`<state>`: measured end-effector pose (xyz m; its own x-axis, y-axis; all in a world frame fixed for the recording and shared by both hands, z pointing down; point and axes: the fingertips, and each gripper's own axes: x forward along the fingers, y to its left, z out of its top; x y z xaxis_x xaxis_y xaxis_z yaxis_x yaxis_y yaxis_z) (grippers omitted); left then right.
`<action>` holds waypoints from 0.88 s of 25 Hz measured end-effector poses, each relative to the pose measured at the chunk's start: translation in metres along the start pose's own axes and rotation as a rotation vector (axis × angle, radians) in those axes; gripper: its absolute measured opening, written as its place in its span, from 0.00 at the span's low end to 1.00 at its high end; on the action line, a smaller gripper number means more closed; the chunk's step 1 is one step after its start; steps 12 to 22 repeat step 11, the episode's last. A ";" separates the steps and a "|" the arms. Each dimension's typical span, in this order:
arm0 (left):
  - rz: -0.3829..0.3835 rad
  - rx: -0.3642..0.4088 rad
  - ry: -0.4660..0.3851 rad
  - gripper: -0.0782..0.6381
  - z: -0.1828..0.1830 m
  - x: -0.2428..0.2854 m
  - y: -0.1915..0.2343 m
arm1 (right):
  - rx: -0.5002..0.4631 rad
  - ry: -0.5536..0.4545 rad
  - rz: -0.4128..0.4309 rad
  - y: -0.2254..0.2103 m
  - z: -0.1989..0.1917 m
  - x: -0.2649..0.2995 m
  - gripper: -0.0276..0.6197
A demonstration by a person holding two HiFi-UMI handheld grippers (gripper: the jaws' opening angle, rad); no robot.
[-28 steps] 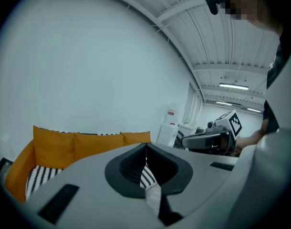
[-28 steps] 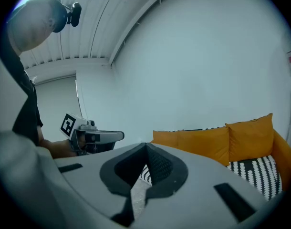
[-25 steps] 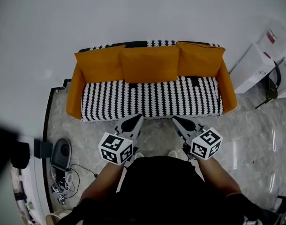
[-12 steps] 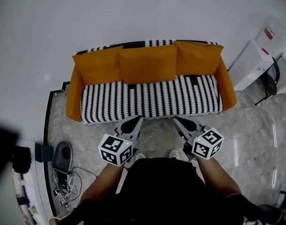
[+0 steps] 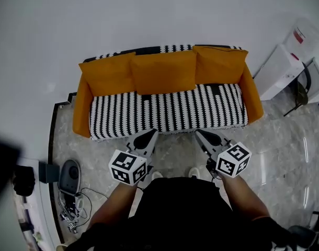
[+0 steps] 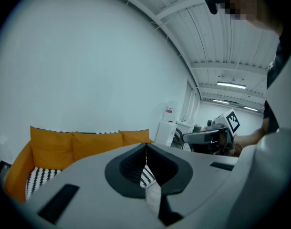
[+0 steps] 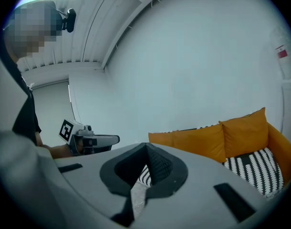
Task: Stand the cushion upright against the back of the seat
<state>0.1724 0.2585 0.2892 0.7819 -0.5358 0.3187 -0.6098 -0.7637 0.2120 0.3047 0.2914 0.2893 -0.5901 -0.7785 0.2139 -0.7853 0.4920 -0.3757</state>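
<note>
light: bright, even | ceiling lamps | edges: fisheye-warped, vignetted

A staged living-room corner inside an industrial test hall: an orange-and-striped sofa [image 5: 167,114] stands at 12 o'clock against a bare white wall [image 5: 149,14], under a ribbed metal roof [image 6: 231,46] with strip lights [image 6: 233,85]. White cabinets [image 5: 277,72] stand at 2 o'clock and loose cables [image 5: 70,210] lie at 8 o'clock on the marble-look floor [image 5: 285,140].

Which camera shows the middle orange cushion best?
The head view: the middle cushion shows whole, upright against the sofa back. Both gripper views show it small and low in frame, its lower part hidden.
</note>
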 end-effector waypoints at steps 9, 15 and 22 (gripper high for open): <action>-0.015 0.011 0.000 0.13 0.005 0.006 -0.002 | -0.012 0.019 -0.004 -0.006 0.000 0.004 0.10; -0.014 0.013 0.000 0.13 0.006 0.006 0.000 | -0.012 0.022 -0.005 -0.008 0.001 0.005 0.10; -0.014 0.013 0.000 0.13 0.006 0.006 0.000 | -0.012 0.022 -0.005 -0.008 0.001 0.005 0.10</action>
